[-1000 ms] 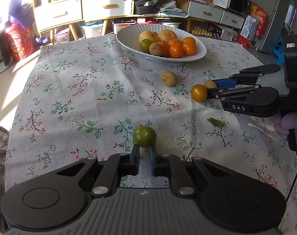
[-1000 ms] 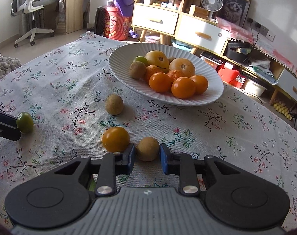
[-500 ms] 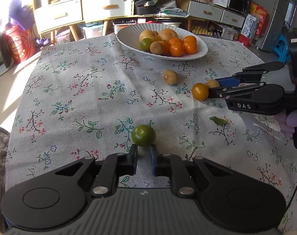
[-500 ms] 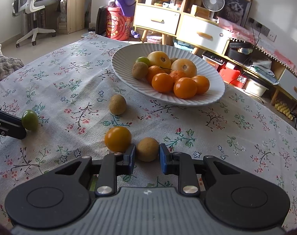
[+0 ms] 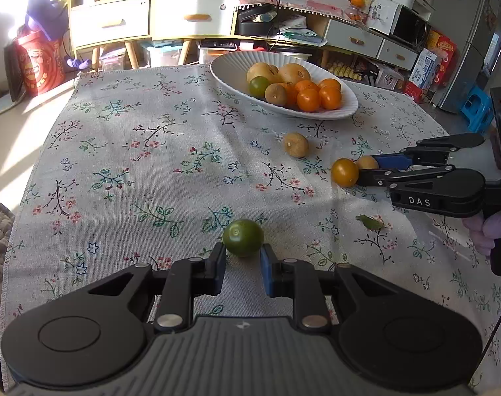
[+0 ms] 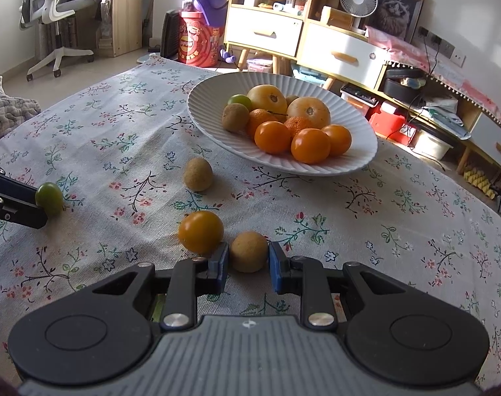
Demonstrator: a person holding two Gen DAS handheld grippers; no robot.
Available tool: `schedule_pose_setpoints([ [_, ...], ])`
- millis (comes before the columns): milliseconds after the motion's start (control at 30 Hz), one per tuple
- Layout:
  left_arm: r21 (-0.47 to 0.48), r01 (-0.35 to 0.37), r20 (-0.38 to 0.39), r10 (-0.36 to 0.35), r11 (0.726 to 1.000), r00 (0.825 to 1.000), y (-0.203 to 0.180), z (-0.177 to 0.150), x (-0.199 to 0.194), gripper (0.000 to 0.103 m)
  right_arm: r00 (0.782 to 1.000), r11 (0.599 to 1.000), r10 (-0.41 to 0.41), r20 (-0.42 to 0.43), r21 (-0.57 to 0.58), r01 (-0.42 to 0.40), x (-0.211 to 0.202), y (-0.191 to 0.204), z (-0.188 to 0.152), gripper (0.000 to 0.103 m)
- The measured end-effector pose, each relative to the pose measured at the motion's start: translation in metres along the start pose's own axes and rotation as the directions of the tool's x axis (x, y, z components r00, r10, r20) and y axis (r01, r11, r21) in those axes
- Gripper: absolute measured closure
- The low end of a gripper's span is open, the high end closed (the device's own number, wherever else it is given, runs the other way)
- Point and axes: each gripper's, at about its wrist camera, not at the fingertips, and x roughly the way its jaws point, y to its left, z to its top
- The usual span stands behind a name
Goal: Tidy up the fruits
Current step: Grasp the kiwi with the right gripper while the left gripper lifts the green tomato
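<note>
A small green citrus point(image 5: 243, 237) rests on the flowered tablecloth with my left gripper point(image 5: 243, 257) shut on it, a pad on each side. My right gripper point(image 6: 248, 259) is shut on a brown kiwi point(image 6: 248, 251) that also sits on the cloth. An orange fruit point(image 6: 201, 232) touches the outside of its left finger. In the left wrist view the right gripper point(image 5: 369, 169) reaches in from the right with the kiwi point(image 5: 366, 162) at its tips. In the right wrist view the left gripper point(image 6: 41, 203) and green citrus point(image 6: 49, 198) sit at the left edge.
A white ribbed bowl point(image 6: 201, 112) at the far side of the table holds several oranges, a kiwi and a green citrus. A loose kiwi point(image 6: 198, 175) lies between bowl and grippers. A green leaf point(image 5: 370, 222) lies on the cloth. A gloved hand point(image 5: 494, 231) holds the right gripper.
</note>
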Motion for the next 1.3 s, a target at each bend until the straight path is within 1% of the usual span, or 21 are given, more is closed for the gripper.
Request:
schedule_pose_setpoints([
  [133,0.007,-0.013,0.007,0.013,1.0,1.0,-0.002,0.001,0.003,0.089,1.0,1.0,0.008,0.002,0.005,-0.008,-0.001,0.0,0.001,0.08],
  [233,0.008,-0.022,0.025,0.022,1.0,0.999,-0.002,0.002,0.005,0.084,1.0,1.0,0.014,0.003,0.005,-0.014,-0.002,0.0,0.001,0.08],
  [300,0.014,-0.029,0.042,0.028,0.999,0.999,-0.002,0.002,0.007,0.074,1.0,1.0,0.016,0.003,0.005,-0.016,-0.002,0.001,0.001,0.08],
  [367,0.016,-0.034,0.06,0.033,0.999,0.998,-0.003,0.002,0.008,0.069,1.0,1.0,0.019,0.005,0.004,-0.019,-0.003,0.001,0.001,0.08],
  [467,0.015,-0.026,0.079,0.025,1.0,0.997,-0.003,0.001,0.009,0.069,1.0,1.0,0.024,0.007,0.003,-0.024,-0.004,0.001,0.001,0.08],
  [533,0.02,-0.019,0.093,0.017,1.0,0.996,-0.003,0.0,0.01,0.07,1.0,1.0,0.026,0.008,0.002,-0.026,-0.005,0.002,0.001,0.08],
  [567,0.023,-0.016,0.096,0.014,1.0,0.995,-0.003,0.0,0.01,0.075,1.0,1.0,0.027,0.01,0.001,-0.027,-0.006,0.002,0.001,0.08],
  [600,0.027,-0.012,0.098,0.009,1.0,0.995,-0.003,0.001,0.011,0.084,1.0,1.0,0.028,0.011,0.001,-0.028,-0.006,0.002,0.001,0.08],
  [633,0.028,-0.007,0.097,0.004,1.0,0.995,-0.004,0.001,0.011,0.088,1.0,1.0,0.029,0.012,0.002,-0.029,-0.006,0.001,0.001,0.08],
  [933,0.025,-0.011,0.105,0.009,1.0,0.994,-0.002,0.002,0.008,0.09,0.999,0.999,0.035,0.025,0.013,-0.035,-0.01,-0.002,0.004,0.08],
  [967,0.023,-0.01,0.109,0.008,1.0,0.994,-0.002,0.002,0.007,0.092,0.999,0.999,0.035,0.027,0.015,-0.036,-0.011,-0.002,0.004,0.08],
  [1000,0.022,-0.009,0.113,0.007,1.0,0.994,-0.002,0.002,0.006,0.099,0.999,0.999,0.036,0.029,0.017,-0.037,-0.012,-0.002,0.005,0.08],
  [1033,0.02,-0.006,0.119,0.003,1.0,0.993,-0.002,0.003,0.005,0.103,0.999,0.999,0.038,0.032,0.019,-0.039,-0.013,-0.003,0.006,0.08],
  [1267,0.039,0.013,0.101,-0.017,0.999,0.995,-0.005,0.005,0.006,0.103,0.998,0.998,0.045,0.042,0.038,-0.047,-0.019,-0.004,0.008,0.08],
  [1300,0.036,0.009,0.101,-0.013,0.999,0.995,-0.005,0.004,0.006,0.101,0.998,0.998,0.046,0.042,0.039,-0.047,-0.02,-0.004,0.008,0.08],
])
